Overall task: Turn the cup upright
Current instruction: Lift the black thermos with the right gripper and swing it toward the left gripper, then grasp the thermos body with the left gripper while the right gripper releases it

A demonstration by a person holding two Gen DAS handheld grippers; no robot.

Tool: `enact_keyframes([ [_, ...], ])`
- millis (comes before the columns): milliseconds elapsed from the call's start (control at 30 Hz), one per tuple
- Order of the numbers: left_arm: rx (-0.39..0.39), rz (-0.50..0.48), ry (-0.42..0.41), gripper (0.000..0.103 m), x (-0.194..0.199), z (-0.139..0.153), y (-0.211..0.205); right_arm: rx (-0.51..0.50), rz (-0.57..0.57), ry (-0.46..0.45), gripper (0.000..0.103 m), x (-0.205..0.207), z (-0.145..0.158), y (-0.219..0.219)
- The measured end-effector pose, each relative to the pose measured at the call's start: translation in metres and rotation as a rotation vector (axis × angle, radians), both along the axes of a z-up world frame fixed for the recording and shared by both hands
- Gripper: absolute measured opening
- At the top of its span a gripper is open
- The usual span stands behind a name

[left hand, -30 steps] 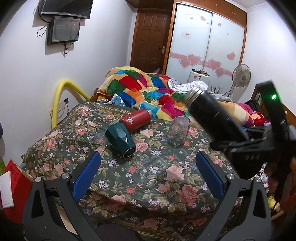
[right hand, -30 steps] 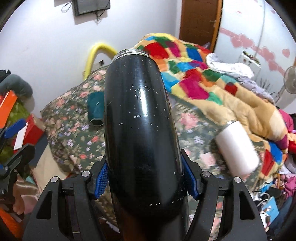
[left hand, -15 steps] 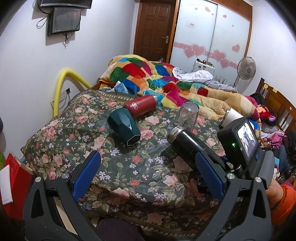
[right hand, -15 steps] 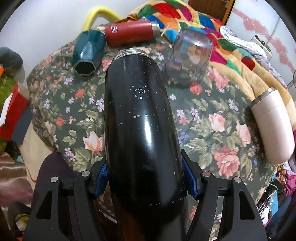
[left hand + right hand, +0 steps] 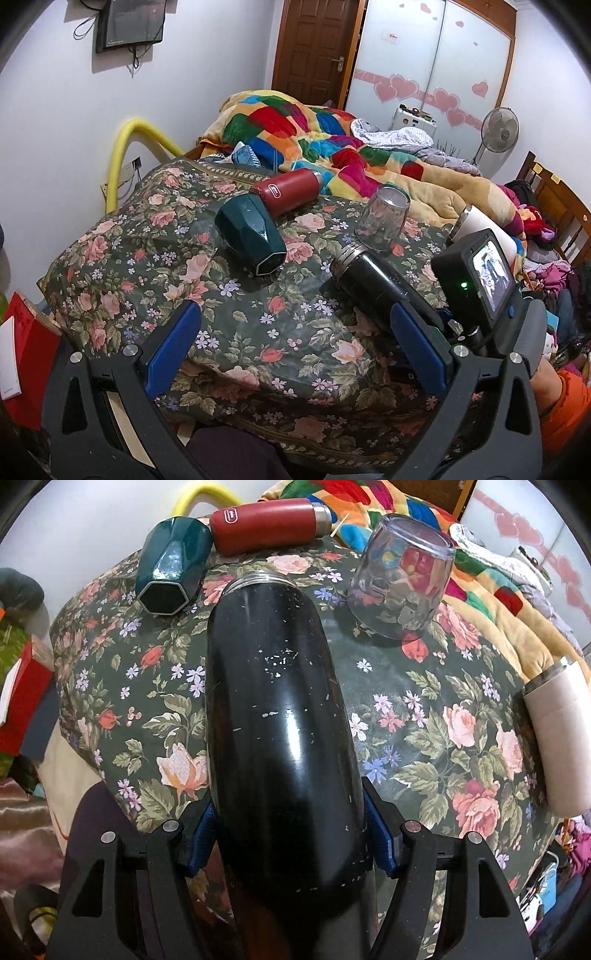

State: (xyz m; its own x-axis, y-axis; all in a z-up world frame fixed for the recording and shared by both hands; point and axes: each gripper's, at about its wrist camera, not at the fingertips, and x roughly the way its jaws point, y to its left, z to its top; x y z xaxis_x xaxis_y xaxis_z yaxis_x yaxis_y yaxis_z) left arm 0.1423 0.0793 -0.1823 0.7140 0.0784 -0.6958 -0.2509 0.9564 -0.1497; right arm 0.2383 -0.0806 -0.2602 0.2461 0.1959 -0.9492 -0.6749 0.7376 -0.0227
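Observation:
My right gripper point(image 5: 291, 834) is shut on a black flask point(image 5: 280, 709), which lies tilted with its steel mouth pointing away over the floral cloth; the flask also shows in the left wrist view point(image 5: 373, 280). My left gripper point(image 5: 295, 350) is open and empty above the near edge of the cloth. A green faceted cup point(image 5: 251, 236) point(image 5: 171, 563) lies on its side. A red flask point(image 5: 288, 190) point(image 5: 266, 522) lies behind it. A clear glass point(image 5: 382, 218) point(image 5: 402, 572) stands mouth down. A white tumbler point(image 5: 557, 734) point(image 5: 484, 225) lies on its side at the right.
The floral cloth point(image 5: 155, 229) covers a raised surface that drops off at the front and left. A colourful quilt point(image 5: 317, 136) is piled behind. A yellow padded rail point(image 5: 122, 147) and a red box point(image 5: 22, 347) are at the left. The right gripper's camera body point(image 5: 480, 277) is close by.
My right gripper has lowered the black flask from high in the air down close to the cloth, mouth pointing away. The left gripper has stayed open and moved little.

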Motion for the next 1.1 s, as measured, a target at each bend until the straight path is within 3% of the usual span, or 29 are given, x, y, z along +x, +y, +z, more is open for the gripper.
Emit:
enact_keyframes([
  [200, -0.035, 0.007, 0.018, 0.103, 0.009, 0.001, -0.001, 0.062, 0.009, -0.006, 0.066, -0.01, 0.028, -0.012],
  [467, -0.143, -0.064, 0.132, 0.103, 0.042, -0.026, -0.021, 0.121, -0.068, -0.212, 0.072, -0.033, 0.093, -0.071],
  [600, -0.201, -0.106, 0.234, 0.094, 0.063, -0.053, -0.037, 0.145, -0.147, -0.298, 0.073, -0.044, 0.116, -0.103],
  [767, -0.278, -0.084, 0.348, 0.085, 0.083, -0.082, -0.041, 0.211, -0.214, -0.312, 0.074, -0.057, 0.126, -0.127],
  [900, -0.301, -0.05, 0.413, 0.084, 0.096, -0.094, -0.039, 0.239, -0.256, -0.333, 0.074, -0.068, 0.127, -0.141],
  [1033, -0.303, -0.054, 0.478, 0.074, 0.115, -0.103, -0.04, 0.238, -0.27, -0.354, 0.074, -0.074, 0.125, -0.151],
  [1100, -0.259, -0.061, 0.48, 0.066, 0.122, -0.101, -0.044, 0.246, -0.274, -0.351, 0.074, -0.075, 0.125, -0.156],
])
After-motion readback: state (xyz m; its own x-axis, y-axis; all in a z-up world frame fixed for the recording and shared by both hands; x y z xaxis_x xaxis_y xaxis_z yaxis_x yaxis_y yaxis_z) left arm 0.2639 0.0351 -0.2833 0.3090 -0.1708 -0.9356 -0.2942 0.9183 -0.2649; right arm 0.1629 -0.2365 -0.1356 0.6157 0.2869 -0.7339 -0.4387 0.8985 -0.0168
